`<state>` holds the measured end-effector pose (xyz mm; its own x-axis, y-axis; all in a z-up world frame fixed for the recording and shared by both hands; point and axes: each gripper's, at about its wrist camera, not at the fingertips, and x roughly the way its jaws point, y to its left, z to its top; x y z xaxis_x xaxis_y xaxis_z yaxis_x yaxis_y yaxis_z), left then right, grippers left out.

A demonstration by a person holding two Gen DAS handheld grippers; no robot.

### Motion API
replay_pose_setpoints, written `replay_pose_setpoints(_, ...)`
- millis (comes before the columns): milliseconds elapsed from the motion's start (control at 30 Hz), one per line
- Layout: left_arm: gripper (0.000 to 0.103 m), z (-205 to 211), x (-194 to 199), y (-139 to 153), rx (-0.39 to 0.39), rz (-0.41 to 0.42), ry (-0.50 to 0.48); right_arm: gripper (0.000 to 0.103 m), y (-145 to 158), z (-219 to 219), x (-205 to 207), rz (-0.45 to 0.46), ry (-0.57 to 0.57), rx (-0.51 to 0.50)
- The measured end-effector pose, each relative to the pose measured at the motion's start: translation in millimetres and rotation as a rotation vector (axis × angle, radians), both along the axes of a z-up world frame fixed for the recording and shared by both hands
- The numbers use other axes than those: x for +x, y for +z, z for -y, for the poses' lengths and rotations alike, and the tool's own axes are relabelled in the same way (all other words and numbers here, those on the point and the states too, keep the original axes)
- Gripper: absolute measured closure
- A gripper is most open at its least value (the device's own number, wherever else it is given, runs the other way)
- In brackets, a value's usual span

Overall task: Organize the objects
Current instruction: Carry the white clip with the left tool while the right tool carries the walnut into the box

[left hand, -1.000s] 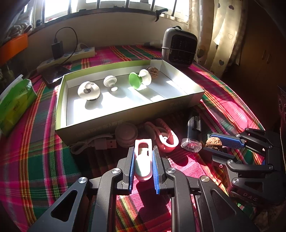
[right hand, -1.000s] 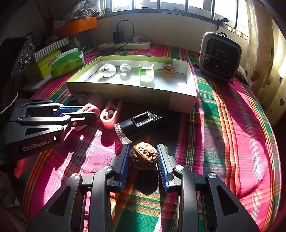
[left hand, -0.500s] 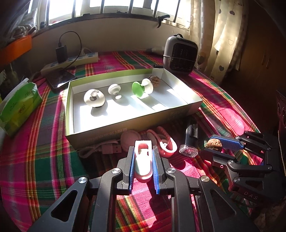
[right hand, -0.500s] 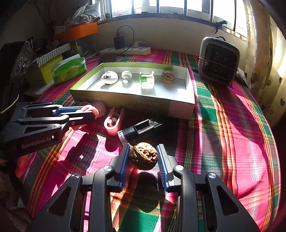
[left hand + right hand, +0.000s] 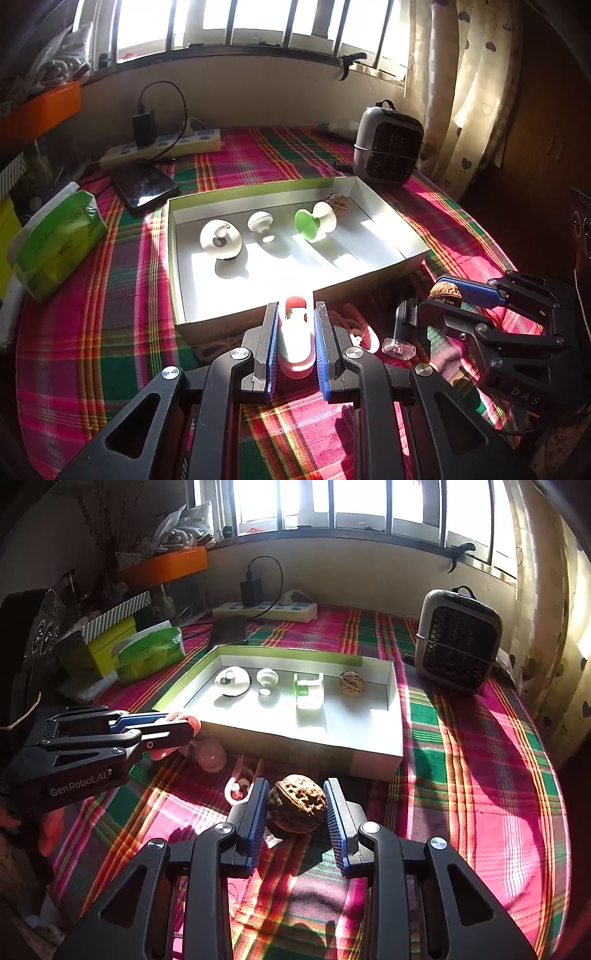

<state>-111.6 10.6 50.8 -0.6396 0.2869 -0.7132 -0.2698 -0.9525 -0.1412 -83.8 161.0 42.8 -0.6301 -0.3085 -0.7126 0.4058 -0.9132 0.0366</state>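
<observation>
My left gripper (image 5: 295, 339) is shut on a pink and white clip (image 5: 295, 341), held above the cloth just before the near wall of the open white box (image 5: 177, 280). My right gripper (image 5: 297, 808) is shut on a walnut (image 5: 297, 806), raised above the cloth in front of the box (image 5: 376, 764). The box holds a white hook (image 5: 221, 239), a white knob (image 5: 260, 223), a green and white spool (image 5: 314, 221) and a second walnut (image 5: 337, 201). The right gripper also shows in the left wrist view (image 5: 447, 295), the left gripper in the right wrist view (image 5: 177, 725).
On the plaid cloth before the box lie a pink clip (image 5: 240, 786), a round pink piece (image 5: 211, 755), a black item with a clear cap (image 5: 400, 334) and a cable. A grey heater (image 5: 456, 642), power strip (image 5: 162, 147), phone (image 5: 144, 182) and green tissue pack (image 5: 55, 240) surround the box.
Both grippers have risen with their objects and moved towards the box. The left one now holds the clip at the box's near wall.
</observation>
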Motion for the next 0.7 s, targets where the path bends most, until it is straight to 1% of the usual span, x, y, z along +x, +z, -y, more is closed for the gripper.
replay_pose_setpoints(267,0.087,9,-21,4,0.009,0.003,0.035,0.071,7,14,-27,-0.005,0.023,0.002)
replay_pose_setpoints(400,0.087,11,-30,6,0.0,-0.002,0.045,0.071,8,21,-41,-0.003,0.031,0.011)
replay_pose_setpoints(700,0.087,19,-53,-3,-0.003,0.024,0.072,0.071,2,40,-75,0.035,0.07,0.017)
